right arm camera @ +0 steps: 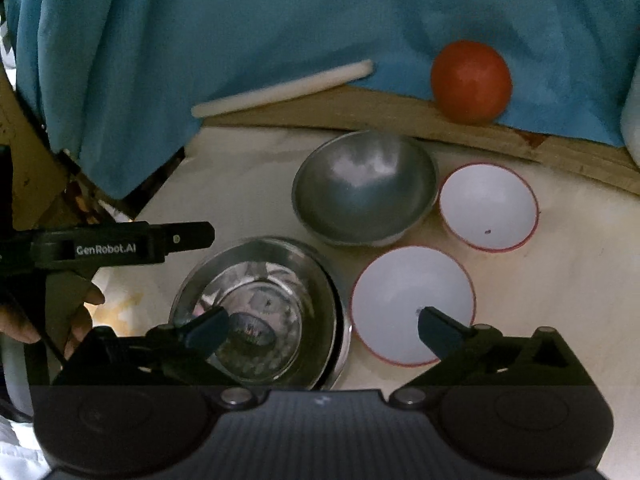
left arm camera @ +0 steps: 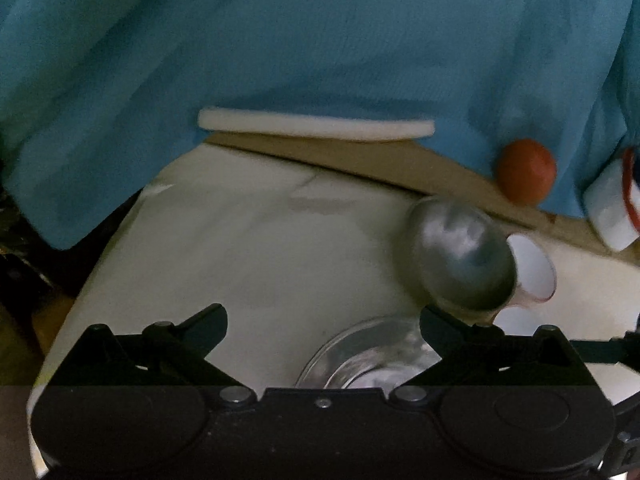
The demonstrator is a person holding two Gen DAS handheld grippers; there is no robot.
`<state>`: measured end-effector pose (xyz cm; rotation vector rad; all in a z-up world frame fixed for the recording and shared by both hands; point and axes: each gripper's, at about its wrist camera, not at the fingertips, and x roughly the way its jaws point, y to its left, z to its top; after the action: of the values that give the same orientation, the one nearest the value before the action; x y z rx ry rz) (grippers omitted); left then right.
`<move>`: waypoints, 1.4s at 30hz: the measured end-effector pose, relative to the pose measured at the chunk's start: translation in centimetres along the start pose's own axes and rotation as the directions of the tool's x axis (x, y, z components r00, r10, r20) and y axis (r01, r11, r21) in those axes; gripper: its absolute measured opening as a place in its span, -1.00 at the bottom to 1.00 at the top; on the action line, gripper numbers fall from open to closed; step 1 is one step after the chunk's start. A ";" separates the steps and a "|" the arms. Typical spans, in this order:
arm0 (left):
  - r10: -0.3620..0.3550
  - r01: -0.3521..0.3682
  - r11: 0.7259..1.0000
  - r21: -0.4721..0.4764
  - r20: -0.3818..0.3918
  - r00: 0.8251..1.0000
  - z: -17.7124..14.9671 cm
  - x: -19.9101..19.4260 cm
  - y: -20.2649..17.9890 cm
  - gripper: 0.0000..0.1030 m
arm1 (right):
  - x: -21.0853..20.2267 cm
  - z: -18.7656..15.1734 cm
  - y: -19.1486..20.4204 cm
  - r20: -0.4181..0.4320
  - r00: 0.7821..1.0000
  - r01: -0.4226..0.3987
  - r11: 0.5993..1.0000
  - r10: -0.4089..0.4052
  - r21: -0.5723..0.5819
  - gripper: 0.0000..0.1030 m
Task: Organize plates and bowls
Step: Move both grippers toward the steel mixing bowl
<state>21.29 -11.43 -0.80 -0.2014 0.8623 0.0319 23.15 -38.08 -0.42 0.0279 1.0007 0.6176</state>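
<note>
Four bowls sit upright and close together on a pale surface. A shiny steel bowl point(right arm camera: 260, 312) (possibly two nested) is nearest. Behind it sits a dull metal bowl point(right arm camera: 364, 188). Two white bowls with red rims, one near point(right arm camera: 412, 306) and one far point(right arm camera: 488, 206), lie to the right.

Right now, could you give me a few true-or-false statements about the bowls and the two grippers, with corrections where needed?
1. Both white bowls have red rims: the near white bowl and the far white bowl. True.
2. The right gripper is shut on a bowl. False: its jaws stand wide open, holding nothing.
3. The tomato lies inside the steel bowl. False: it sits beyond it, against the blue cloth.
4. The left gripper is open. True.
5. The shiny stacked bowls sit left of the near white bowl. True.
</note>
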 end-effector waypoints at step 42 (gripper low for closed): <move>-0.107 0.125 0.989 0.080 -0.200 0.974 5.8 11.1 -4.8 0.00 | 6.3 4.7 -6.5 0.031 0.999 0.007 0.939 -0.019 0.344 -0.02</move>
<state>33.43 -15.65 -4.73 -0.1698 1.0443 -0.1390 32.37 -39.12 -4.64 0.3402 1.0649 0.4221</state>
